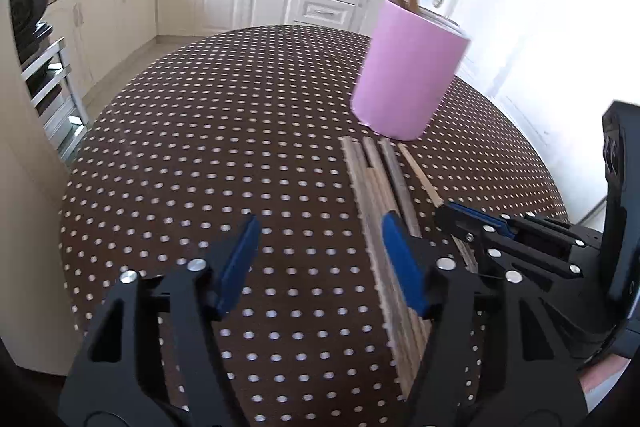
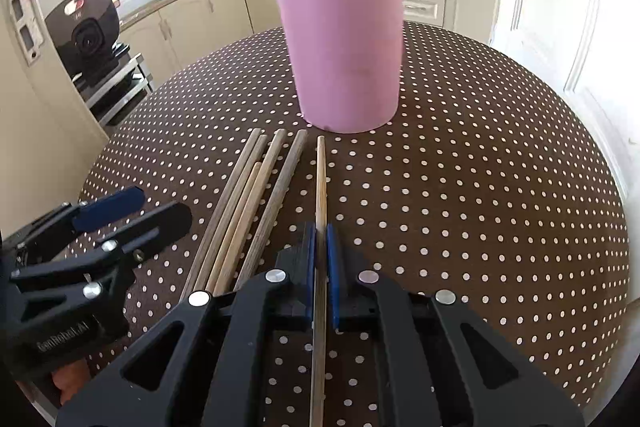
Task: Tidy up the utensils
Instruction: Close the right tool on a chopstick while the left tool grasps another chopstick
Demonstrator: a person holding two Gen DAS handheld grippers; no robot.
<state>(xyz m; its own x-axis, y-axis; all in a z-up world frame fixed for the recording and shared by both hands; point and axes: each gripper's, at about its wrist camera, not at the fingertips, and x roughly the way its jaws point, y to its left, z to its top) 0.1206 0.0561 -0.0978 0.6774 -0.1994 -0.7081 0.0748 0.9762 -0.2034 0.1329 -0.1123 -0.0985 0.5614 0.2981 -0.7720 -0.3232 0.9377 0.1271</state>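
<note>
Pinching one chopstick (image 2: 320,187), right claw (image 2: 320,247) shows shut; left claw (image 1: 320,259) gapes empty.

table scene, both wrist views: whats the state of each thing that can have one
right tool: shut on single chopstick
left tool: open, nothing between its pads
single chopstick: gripped, pointing toward the cup
loose chopsticks: lying flat on the table, ungripped
pink cup: upright, some chopsticks already standing in it
</note>
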